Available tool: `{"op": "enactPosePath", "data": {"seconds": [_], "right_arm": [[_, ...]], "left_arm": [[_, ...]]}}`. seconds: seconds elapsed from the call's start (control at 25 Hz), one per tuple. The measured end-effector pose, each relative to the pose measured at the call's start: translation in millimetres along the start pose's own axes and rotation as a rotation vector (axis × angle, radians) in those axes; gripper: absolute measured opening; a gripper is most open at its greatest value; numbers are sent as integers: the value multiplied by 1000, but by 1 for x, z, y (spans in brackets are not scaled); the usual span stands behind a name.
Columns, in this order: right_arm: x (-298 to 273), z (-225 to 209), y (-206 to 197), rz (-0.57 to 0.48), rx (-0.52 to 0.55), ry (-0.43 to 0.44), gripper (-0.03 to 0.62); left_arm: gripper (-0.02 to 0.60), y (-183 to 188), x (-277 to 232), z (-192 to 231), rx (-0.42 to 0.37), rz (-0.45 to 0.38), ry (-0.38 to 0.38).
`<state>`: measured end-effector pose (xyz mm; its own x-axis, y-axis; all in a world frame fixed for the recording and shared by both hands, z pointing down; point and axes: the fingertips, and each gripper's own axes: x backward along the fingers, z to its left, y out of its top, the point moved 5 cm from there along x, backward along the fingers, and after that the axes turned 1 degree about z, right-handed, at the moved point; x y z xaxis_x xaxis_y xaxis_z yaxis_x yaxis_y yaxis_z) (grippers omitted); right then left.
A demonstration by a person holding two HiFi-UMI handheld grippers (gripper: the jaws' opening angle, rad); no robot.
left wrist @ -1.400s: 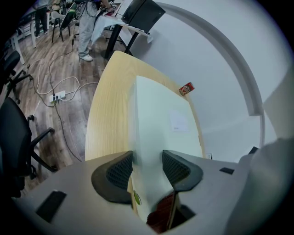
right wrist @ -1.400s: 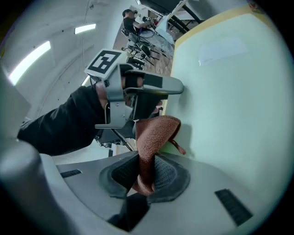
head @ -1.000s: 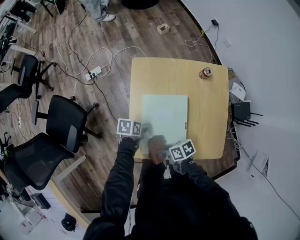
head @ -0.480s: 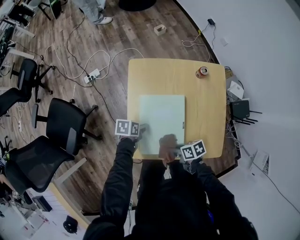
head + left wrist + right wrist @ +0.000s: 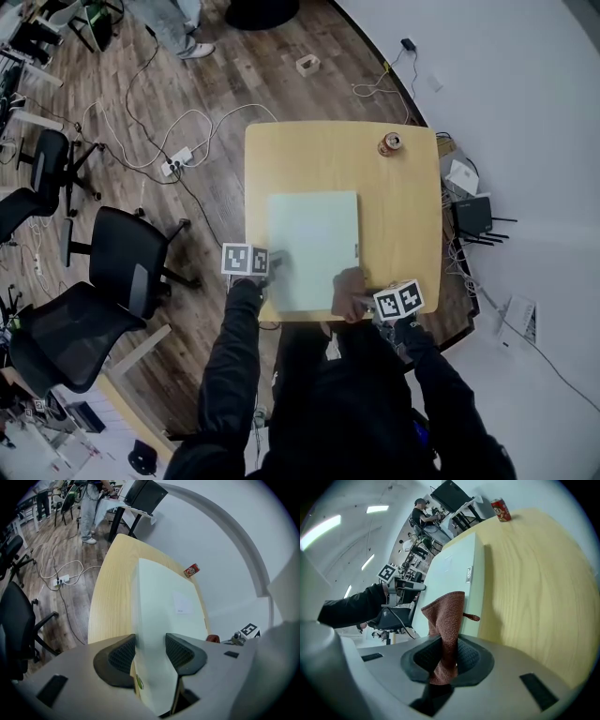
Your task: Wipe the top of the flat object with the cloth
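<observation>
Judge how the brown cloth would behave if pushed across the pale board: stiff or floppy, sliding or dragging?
Probably floppy: the cloth bunches and folds where it leaves the right gripper's jaws. Its textured weave would likely drag rather than slip on the smooth board. It seems light, held by one small pinch.

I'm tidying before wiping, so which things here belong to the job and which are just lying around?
Job: pale green flat panel; rust-brown cloth, clamped in the right gripper; left gripper at the panel's left edge; wooden table.
Lying about: red can, office chairs, floor cables, power strip.
</observation>
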<state>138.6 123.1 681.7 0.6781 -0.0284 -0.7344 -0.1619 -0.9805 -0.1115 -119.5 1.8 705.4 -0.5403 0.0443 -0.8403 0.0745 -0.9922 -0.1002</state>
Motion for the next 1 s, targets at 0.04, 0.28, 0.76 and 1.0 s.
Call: {"op": "enactPosePath", "data": {"seconds": [0.04, 0.28, 0.76, 1.0], "right_arm": [[3, -4, -2, -3, 6, -13, 75], [36, 0, 7, -117, 61, -89, 75], [157, 117, 93, -635, 468, -230, 72], [229, 181, 106, -896, 628, -352, 72]], "left_arm": [[218, -1, 0, 0, 4, -5, 5], [215, -4, 6, -9, -16, -77, 69], [46, 2, 133, -143, -261, -707, 165], [32, -5, 198, -225, -380, -933, 188]]}}
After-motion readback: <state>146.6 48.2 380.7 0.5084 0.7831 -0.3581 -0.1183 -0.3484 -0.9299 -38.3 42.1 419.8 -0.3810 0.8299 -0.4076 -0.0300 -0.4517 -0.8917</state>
